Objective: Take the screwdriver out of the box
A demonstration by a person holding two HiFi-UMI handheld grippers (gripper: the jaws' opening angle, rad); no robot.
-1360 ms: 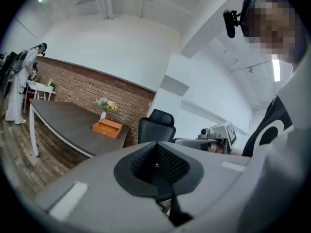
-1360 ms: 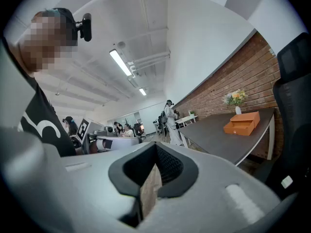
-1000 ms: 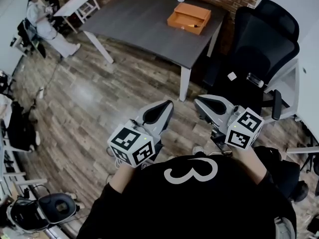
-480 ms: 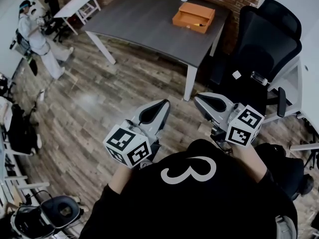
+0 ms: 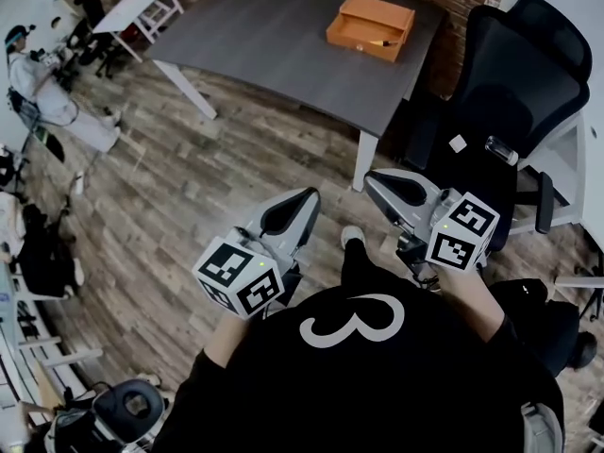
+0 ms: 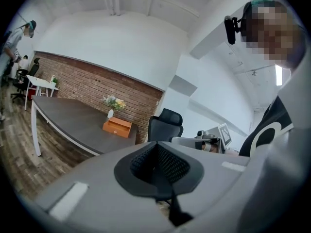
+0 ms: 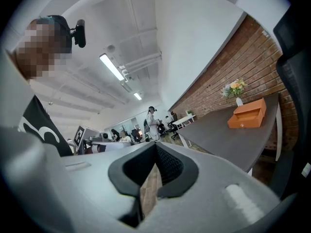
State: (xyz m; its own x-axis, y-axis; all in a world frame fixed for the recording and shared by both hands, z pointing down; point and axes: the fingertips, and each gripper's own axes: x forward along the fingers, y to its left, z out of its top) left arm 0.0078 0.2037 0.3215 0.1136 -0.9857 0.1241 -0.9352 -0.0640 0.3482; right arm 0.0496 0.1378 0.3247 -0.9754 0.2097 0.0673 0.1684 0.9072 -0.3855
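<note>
head view had both claws held low in front of the person's chest, well apart from the table [image 5: 264,36]. left gripper [image 5: 300,203] was pinched fully closed on nothing, and the right gripper [image 5: 385,185] looked the same, tips meeting, empty. the orange box [image 5: 370,26] sat open-topped on the table's far side, with the screwdriver [image 5: 384,42] lying inside it. my guess: jaws were kept closed simply because nothing was in reach yet.

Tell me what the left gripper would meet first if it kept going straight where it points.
Probably the black office chair, which sits right above the shut left gripper in its own view. The dark table lies just left of that line; depth is unclear.
</note>
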